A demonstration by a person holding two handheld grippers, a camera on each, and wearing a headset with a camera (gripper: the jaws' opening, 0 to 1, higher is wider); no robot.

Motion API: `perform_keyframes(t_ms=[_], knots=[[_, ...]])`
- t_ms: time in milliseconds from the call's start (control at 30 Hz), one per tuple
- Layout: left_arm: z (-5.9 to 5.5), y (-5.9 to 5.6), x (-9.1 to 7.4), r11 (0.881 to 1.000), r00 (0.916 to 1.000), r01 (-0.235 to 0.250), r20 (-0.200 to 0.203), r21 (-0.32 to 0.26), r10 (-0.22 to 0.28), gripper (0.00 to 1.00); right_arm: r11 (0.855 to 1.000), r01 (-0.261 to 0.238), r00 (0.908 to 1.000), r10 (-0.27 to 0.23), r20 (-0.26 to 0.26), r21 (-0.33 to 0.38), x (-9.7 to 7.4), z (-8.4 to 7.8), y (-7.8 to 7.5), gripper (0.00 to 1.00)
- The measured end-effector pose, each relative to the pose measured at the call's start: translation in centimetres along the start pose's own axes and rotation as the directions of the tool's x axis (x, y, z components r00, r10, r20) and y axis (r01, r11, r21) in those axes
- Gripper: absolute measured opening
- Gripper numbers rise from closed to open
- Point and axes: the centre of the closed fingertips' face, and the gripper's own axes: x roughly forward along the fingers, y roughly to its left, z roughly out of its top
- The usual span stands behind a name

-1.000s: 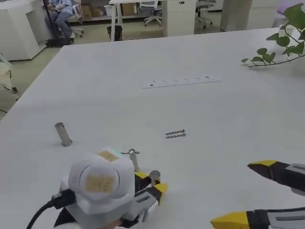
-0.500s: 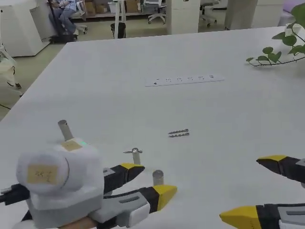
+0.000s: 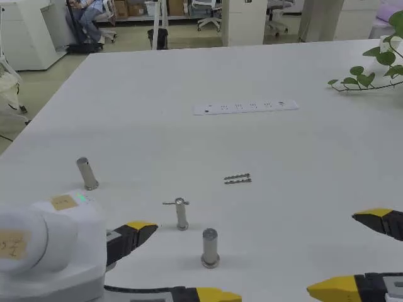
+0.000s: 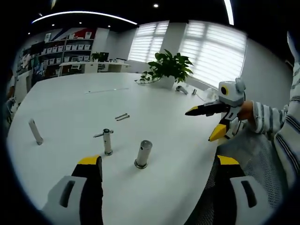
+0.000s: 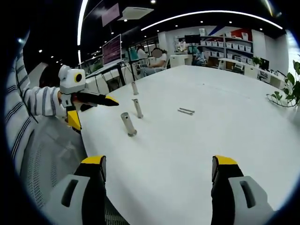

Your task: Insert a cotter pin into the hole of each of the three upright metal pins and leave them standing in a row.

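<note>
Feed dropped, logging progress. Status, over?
Left tool and right tool open, empty. Middle pin has its cotter pin; near pin and far pin bare. Two loose cotter pins on table, nothing blocking them.

The left gripper [image 3: 189,260] points rightward and the right gripper [image 3: 340,253] leftward, angled toward each other low in front of the person, both with jaws spread wide and empty, forearms in striped sleeves [image 4: 269,119].

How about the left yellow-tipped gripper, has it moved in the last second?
Yes. The left gripper has pulled back left and toward the person from the nearest metal pin, which its fingers reached before.
</note>
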Motion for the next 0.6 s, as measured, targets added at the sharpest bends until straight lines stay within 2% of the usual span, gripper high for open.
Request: perform_keyframes(t_ms=[33, 133, 300, 400, 600], knots=[[-0.1, 0.0, -0.1, 1.000, 1.0000, -0.001, -0.004, -0.011, 0.001, 0.99, 1.000, -0.003, 1.0000, 0.003, -0.007, -0.007, 0.0, 0.0, 0.0, 0.95], [0.5, -0.4, -0.5, 0.999, 0.9995, 0.017, 0.028, -0.048, -0.016, 0.99, 0.999, -0.012, 0.9995, 0.011, -0.030, -0.032, 0.1, 0.1, -0.2, 0.95], [0.9, -0.1, -1.0, 1.000, 0.9995, -0.008, 0.029, -0.011, 0.009, 0.99, 0.996, -0.015, 0.9984, 0.010, -0.056, -0.088, 0.5, 0.7, -0.9, 0.93], [1.0, 0.0, -1.5, 0.999, 0.9994, 0.000, 0.034, -0.035, 0.001, 0.99, 0.990, -0.050, 0.9953, 0.039, -0.089, -0.129, 1.1, 0.9, -0.8, 0.93], [1.3, 0.2, -2.1, 0.999, 0.9986, -0.013, 0.051, -0.034, 0.014, 0.99, 0.974, -0.107, 0.9857, 0.077, -0.150, -0.202, 2.2, 1.5, -1.0, 0.93]])
